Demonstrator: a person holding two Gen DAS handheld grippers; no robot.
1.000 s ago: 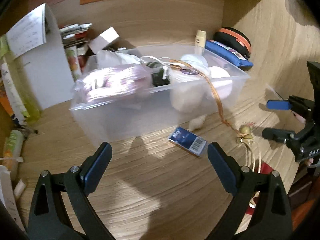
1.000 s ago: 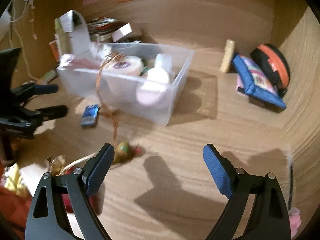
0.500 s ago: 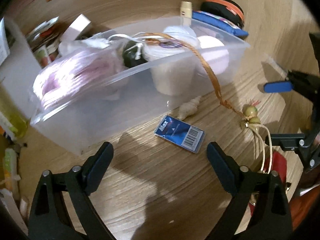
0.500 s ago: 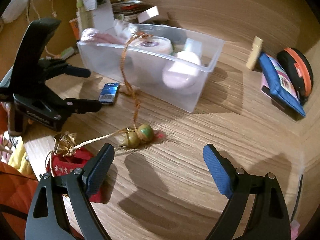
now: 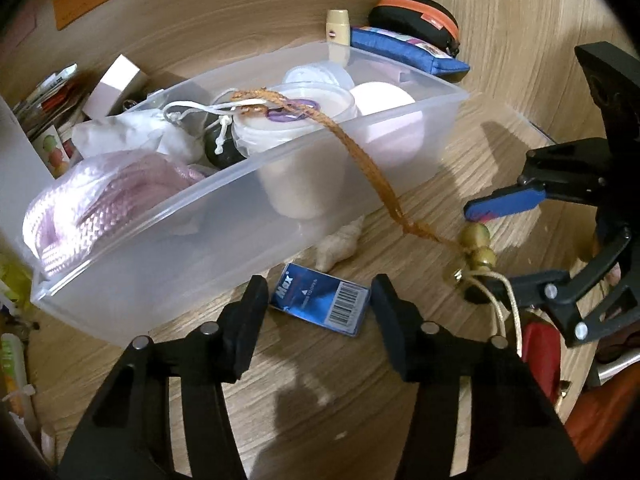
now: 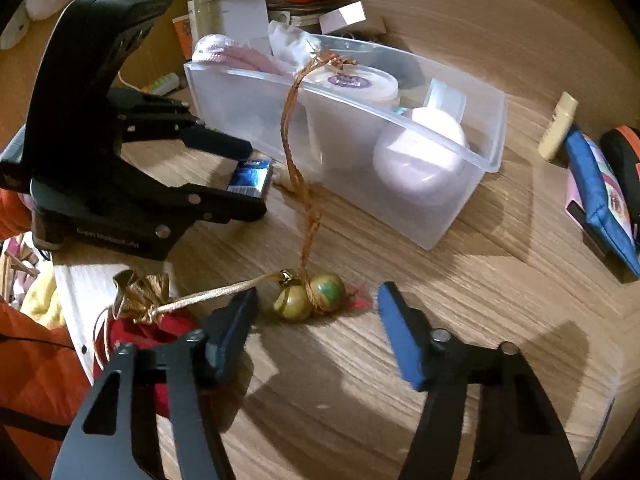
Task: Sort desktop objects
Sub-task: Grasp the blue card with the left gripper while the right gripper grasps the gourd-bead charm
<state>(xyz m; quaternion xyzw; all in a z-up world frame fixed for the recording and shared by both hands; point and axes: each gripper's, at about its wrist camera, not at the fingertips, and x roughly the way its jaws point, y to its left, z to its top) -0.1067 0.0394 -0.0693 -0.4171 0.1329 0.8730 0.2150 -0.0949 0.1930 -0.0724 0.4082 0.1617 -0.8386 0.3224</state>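
A small blue box (image 5: 320, 303) with a barcode lies flat on the wooden desk in front of a clear plastic bin (image 5: 168, 240). My left gripper (image 5: 318, 304) is open, a finger on each side of the box; it also shows in the right wrist view (image 6: 248, 178). A gourd charm (image 6: 310, 296) on a braided orange cord (image 6: 296, 152) lies on the desk, the cord draped over the bin rim. My right gripper (image 6: 316, 320) is open, its fingers on either side of the charm; it also shows in the left wrist view (image 5: 492, 246).
The bin holds a pink rope coil (image 5: 100, 200), a white tub (image 5: 296, 120) and white lids. A blue pouch (image 5: 408, 52), an orange-rimmed case (image 5: 416, 20) and a small tube (image 5: 338, 32) lie behind it. A red pouch (image 6: 152, 336) hangs at the desk edge.
Both grippers have moved down and forward. The left has narrowed around the blue box. The right has narrowed around the gourd charm.
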